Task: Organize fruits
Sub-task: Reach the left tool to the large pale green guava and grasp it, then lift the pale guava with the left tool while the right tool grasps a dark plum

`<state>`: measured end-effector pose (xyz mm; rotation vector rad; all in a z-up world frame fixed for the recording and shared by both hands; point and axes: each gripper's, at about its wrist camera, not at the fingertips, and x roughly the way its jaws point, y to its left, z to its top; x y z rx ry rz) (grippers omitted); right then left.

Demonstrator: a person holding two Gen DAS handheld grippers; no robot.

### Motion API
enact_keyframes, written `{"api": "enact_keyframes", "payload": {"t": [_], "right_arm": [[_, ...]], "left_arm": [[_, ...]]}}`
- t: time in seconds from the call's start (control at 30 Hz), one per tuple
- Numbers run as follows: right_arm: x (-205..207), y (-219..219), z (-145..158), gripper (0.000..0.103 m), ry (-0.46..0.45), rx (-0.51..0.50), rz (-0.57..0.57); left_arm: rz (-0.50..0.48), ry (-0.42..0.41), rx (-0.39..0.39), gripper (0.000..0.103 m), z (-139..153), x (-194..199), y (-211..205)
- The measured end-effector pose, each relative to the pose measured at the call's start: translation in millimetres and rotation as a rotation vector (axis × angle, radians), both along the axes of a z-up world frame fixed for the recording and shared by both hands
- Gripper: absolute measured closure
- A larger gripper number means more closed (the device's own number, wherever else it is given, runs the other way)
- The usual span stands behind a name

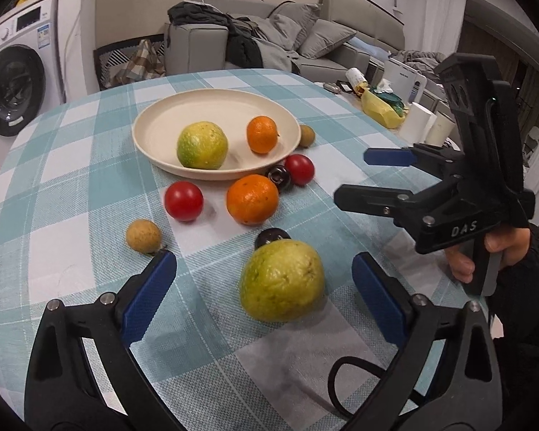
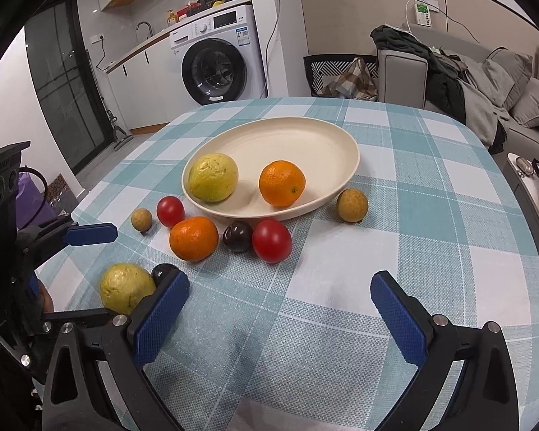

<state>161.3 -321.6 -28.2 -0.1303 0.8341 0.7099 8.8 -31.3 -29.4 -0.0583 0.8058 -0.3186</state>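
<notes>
On the bench (image 1: 72, 165), under a teal-and-white checked cloth, the fruits lie in a loose cluster in front of a cream plate (image 1: 151, 122). Going left to right in the left wrist view: a small tan longan (image 1: 143, 236) sits at the left edge of the group, then a red tomato (image 1: 183, 201), then a yellow-green guava on the plate (image 1: 202, 145), then a big orange (image 1: 252, 199) just in front of the plate's near rim, with a small orange on the plate (image 1: 262, 134) behind it. A dark cherry (image 1: 279, 176) touches the plate rim beside a second tomato (image 1: 299, 169), and a second longan (image 1: 305, 135) rests against the plate's right side. Nearest the camera, a large pale-green guava (image 1: 282, 280) lies on the cloth with another dark cherry (image 1: 271, 237) tucked just behind it. The left gripper (image 1: 264, 283) has its blue fingers (image 1: 151, 298) spread wide on either side of this guava, clear of it and gripping nothing. To the right, the right gripper (image 1: 355, 176), held in a hand (image 1: 492, 251), hangs above bare cloth; in its own view the right gripper's (image 2: 280, 298) fingers (image 2: 399, 319) stand wide apart with nothing between them.
</notes>
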Motion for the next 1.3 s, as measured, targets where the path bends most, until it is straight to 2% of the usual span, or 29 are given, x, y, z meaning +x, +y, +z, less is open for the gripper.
{"api": "enact_keyframes", "payload": {"t": [0.2,0.27,0.4,0.43,0.57,0.7,0.9,1.0,1.03,1.1,1.3], "right_arm": [[-2.3,2.8,-1.3,0.000,0.001,-0.008,0.014],[-2.8,3.2,-1.3,0.000,0.002,-0.008,0.017],[-1.8,3.1,-1.6,0.000,0.004,-0.009,0.013],[-1.6,3.3,-1.7,0.000,0.005,-0.008,0.012],[-1.7,3.9,-2.0,0.000,0.005,-0.007,0.014],[-1.9,5.7,-3.2,0.000,0.008,-0.011,0.021],[-5.6,9.9,-5.2,0.000,0.049,0.017,0.080],[-12.7,19.6,-6.4,0.002,0.049,-0.001,0.119],[-16.1,23.6,-6.6,0.005,0.040,-0.007,0.135],[-22.3,33.1,-8.4,0.026,0.043,-0.018,0.173],[-38.6,60.2,-17.1,0.027,0.054,-0.068,0.262]], "left_arm": [[-0.058,0.029,0.004,0.020,-4.7,-1.7,-6.3],[-0.067,0.041,-0.003,0.032,-6.6,-1.6,-6.6],[-0.102,0.062,-0.016,0.047,-9.1,-4.1,-8.7],[-0.105,0.058,-0.009,0.055,-8.6,-5.0,-9.2],[-0.132,0.049,-0.021,0.056,-6.9,-8.4,-8.2],[-0.114,0.027,-0.036,0.056,-2.2,-9.4,-3.7],[-0.022,-0.025,-0.077,0.056,8.8,-8.2,17.4],[0.026,-0.049,-0.091,0.056,14.1,-8.1,27.6],[0.042,-0.057,-0.099,0.056,16.1,-7.9,31.5],[0.072,-0.073,-0.106,0.056,18.8,-7.8,37.4],[0.153,-0.107,-0.118,0.056,23.8,-7.1,56.3]]}}
